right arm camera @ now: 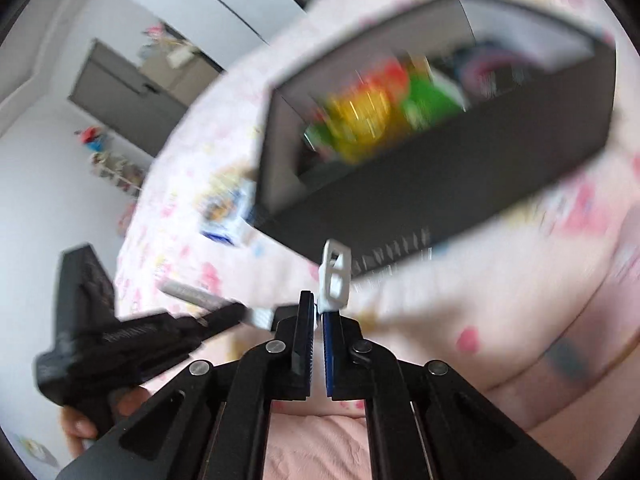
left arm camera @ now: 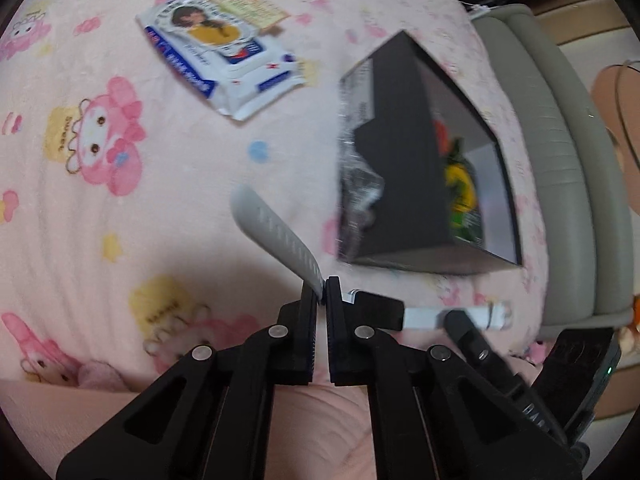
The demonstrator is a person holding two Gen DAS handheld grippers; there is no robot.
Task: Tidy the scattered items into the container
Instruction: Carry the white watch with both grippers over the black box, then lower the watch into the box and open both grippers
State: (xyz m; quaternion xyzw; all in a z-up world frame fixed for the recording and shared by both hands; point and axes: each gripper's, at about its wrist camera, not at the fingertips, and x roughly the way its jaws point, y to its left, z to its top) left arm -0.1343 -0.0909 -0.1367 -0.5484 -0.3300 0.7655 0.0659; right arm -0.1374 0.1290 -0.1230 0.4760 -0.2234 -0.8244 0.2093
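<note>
Pink cartoon blanket point(left arm camera: 120, 208). Left gripper point(left arm camera: 323, 294) and right gripper point(right arm camera: 320, 308) both pinching grey watch strap point(left arm camera: 276, 232): light, floppy; support near box point(left arm camera: 404, 184).

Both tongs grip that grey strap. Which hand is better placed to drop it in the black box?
Probably right: the right tongs pinch the buckle with the black box straight ahead; for the left tongs it sits off-centre.
</note>
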